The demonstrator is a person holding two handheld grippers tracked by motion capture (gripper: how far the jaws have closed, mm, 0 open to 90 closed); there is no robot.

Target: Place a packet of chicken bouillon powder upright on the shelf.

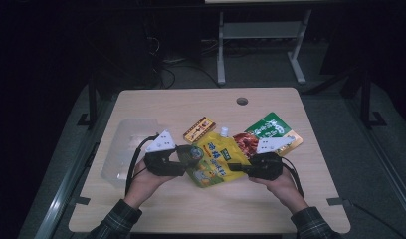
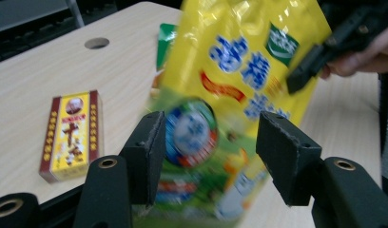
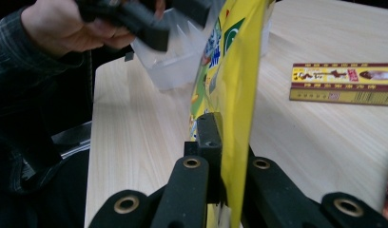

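Glossy yellow plastic pouch [image 1: 214, 158]; matt pale wood-grain table [image 1: 191, 104]; clear plastic tray [image 1: 122, 144].

Dim lab: bare wooden table [image 1: 156, 209], cables [image 1: 166, 74] on floor.

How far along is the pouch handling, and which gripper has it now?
Done: the yellow pouch is off the table, clamped by the right gripper at its edge. In hand: the left gripper stands open, its pads clear of the pouch between them. Left: the clear plastic bin beside it looks empty; the small yellow box and green packet lie on the table.
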